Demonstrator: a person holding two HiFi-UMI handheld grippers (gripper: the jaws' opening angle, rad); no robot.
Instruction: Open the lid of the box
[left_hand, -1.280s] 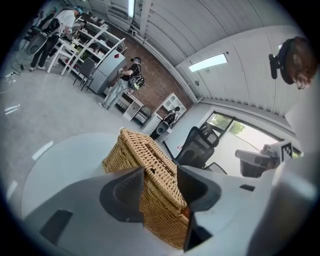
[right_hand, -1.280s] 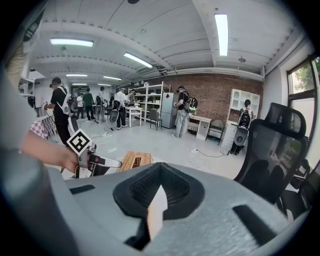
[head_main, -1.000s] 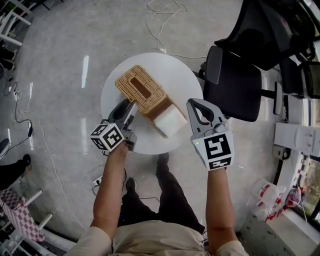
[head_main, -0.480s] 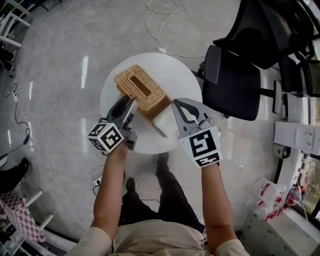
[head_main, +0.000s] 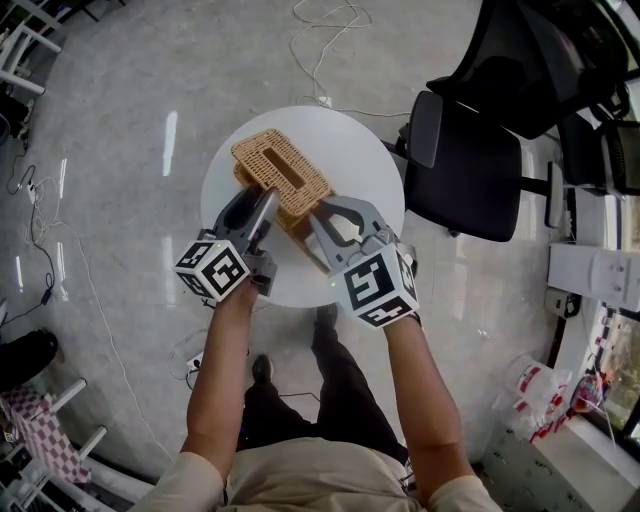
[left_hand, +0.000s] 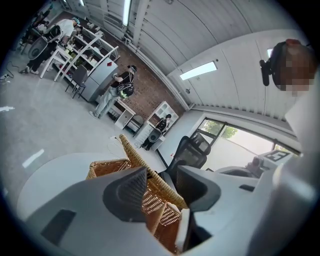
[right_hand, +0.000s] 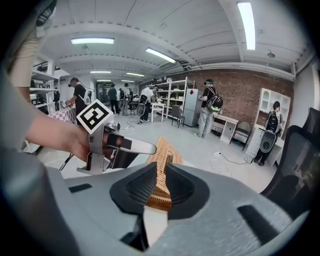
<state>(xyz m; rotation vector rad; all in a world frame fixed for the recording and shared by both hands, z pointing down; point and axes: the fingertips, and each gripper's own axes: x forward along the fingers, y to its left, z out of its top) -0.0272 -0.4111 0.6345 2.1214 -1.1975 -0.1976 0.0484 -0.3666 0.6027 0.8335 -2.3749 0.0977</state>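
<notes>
A woven wicker box (head_main: 262, 178) lies on a round white table (head_main: 365, 150). Its slotted lid (head_main: 285, 163) is tilted up along one side in the left gripper view, where the lid (left_hand: 134, 154) rises above the box's open inside (left_hand: 107, 167). My left gripper (head_main: 258, 202) is shut on the box's left wall, with wicker between its jaws (left_hand: 160, 180). My right gripper (head_main: 317, 212) is at the box's near end. It is shut on the end of the lid (right_hand: 162, 150), pinched between its jaws (right_hand: 159, 187), with a white strip showing just below.
A black office chair (head_main: 470, 165) stands close to the table's right side. White cables (head_main: 330, 30) lie on the floor beyond the table. The person's legs are under the table's near edge. Several people and shelves stand far off in the gripper views.
My right gripper has swung left from beside the box onto its near end and shut on the lid, covering the white end. The left gripper has stayed on the box's side.
</notes>
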